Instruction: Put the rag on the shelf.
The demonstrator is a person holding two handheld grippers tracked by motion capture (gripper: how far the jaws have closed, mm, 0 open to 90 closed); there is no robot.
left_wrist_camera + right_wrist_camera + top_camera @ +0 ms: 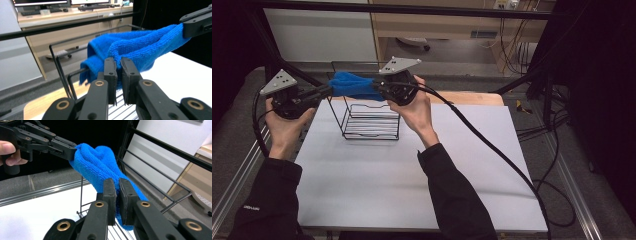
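Holding a blue cloth (352,85) taut above the wire rack (371,120) on the desk (412,180), left hand-held gripper (330,90) & right hand-held gripper (377,89) each pinch an end; prob. midway, cloth not yet draped/placed on rack.

**Both grippers raised and clamped, facing each other**

The left gripper (326,91) pointed rightward and the right gripper (377,87) pointed leftward, tips close together above the table's far side. Each pair of jaws was pinched nearly closed on blue fabric. Both dark-sleeved forearms reached up from the near edge, hands wrapped around the handles.
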